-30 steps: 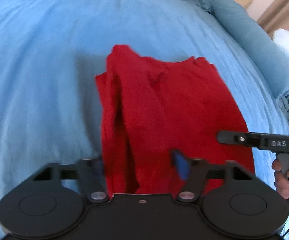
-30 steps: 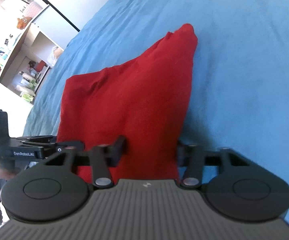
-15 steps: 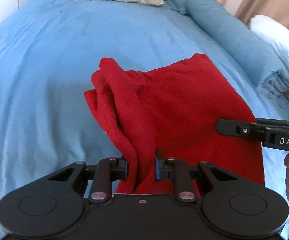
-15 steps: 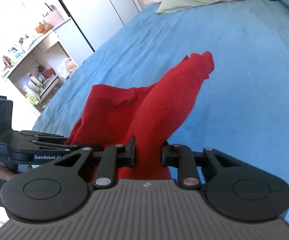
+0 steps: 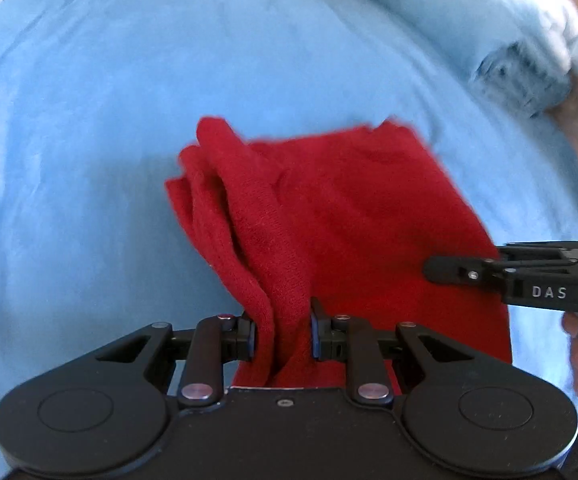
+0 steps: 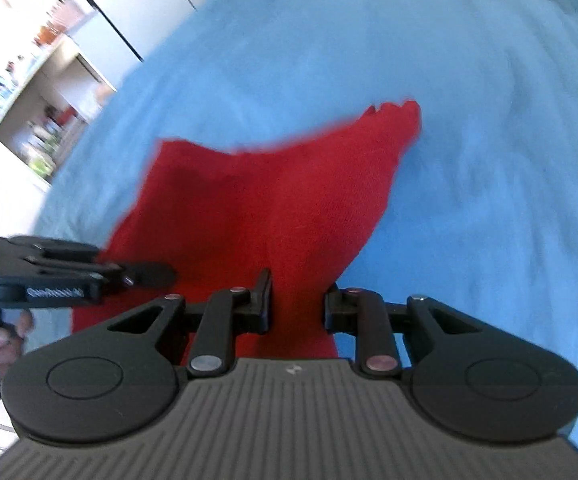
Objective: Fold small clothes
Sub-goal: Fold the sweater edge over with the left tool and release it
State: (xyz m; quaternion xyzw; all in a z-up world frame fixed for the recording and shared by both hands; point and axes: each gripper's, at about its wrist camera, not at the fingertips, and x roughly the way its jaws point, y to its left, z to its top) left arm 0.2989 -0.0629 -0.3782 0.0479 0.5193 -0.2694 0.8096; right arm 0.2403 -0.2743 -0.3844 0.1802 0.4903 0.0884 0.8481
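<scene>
The left tongs (image 5: 281,334) are pinching a bunched fold of the red garment (image 5: 349,220); the right tongs (image 6: 297,300) are gripping its other near corner; the cloth is hanging stretched between them, its far end trailing over the blue bed (image 5: 109,120).

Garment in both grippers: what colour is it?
Solid red, no pattern; the red garment shows best in the left wrist view.

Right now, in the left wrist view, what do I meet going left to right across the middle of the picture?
Blue bedspread → bunched fold of the red cloth → flatter part of the cloth → right gripper reaching in from the right edge.
</scene>
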